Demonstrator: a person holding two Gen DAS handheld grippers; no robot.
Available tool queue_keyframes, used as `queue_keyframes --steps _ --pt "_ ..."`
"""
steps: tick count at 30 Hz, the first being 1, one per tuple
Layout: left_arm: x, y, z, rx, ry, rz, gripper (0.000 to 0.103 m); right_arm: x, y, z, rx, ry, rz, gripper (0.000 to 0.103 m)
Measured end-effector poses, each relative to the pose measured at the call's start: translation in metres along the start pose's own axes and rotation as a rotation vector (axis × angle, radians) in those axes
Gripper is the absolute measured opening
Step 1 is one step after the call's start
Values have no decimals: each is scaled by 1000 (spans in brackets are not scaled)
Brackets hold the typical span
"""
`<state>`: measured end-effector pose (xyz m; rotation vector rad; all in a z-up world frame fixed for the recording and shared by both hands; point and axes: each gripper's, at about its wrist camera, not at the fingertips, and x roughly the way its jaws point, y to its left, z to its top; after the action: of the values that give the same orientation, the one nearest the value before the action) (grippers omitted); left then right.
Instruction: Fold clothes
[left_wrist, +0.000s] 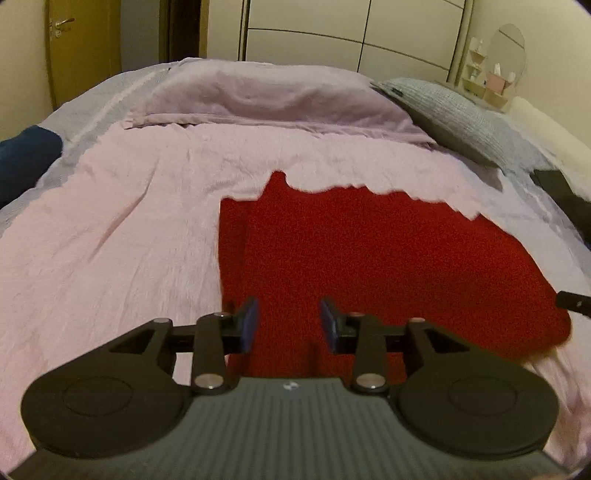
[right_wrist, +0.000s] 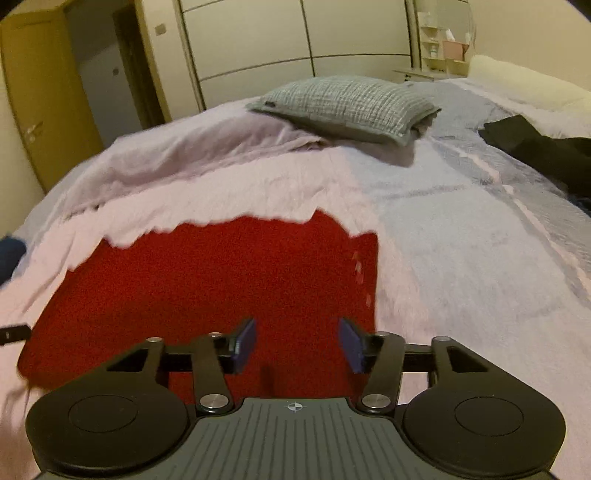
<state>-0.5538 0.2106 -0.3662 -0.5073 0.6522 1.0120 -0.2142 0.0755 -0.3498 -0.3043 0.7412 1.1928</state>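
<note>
The red garment (left_wrist: 369, 266) lay flat on the bed (left_wrist: 110, 240), toward the near edge, its far hem showing a jagged outline against the pink cover. It looked partly folded into a rough rectangle, though the blur made the layers hard to read.

The left gripper (left_wrist: 289, 325) hung over the garment's near left part with its jaws apart and nothing between the blue pads. The right gripper (right_wrist: 297, 345) hung over the near right part, its jaws wider apart and likewise empty. Neither pad touched the cloth.

Several things could go wrong from there. With both grippers free, the thick fabric might spring back and loosen whatever fold had been laid. If the next pinch took only the top layer, the layers could slide apart and the fold would skew. A pinch taken too deep might catch the pink cover along with the garment and drag it up. Uneven grasps on the two sides would pull the rectangle crooked. The grey pillow (right_wrist: 347, 107) and the black clothing (right_wrist: 535, 147) near the far right of the bed lay well apart and posed little risk.
</note>
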Motion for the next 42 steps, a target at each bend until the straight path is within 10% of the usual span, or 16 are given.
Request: queue_keyframes --steps 24,42 --pt "-161 -47 -98 81 -57 108 43 -140 42 -89 -5 19 -51 54" --pt "-206 -61 -128 100 -105 87 43 -195 53 -111 -43 -24 -26 55"
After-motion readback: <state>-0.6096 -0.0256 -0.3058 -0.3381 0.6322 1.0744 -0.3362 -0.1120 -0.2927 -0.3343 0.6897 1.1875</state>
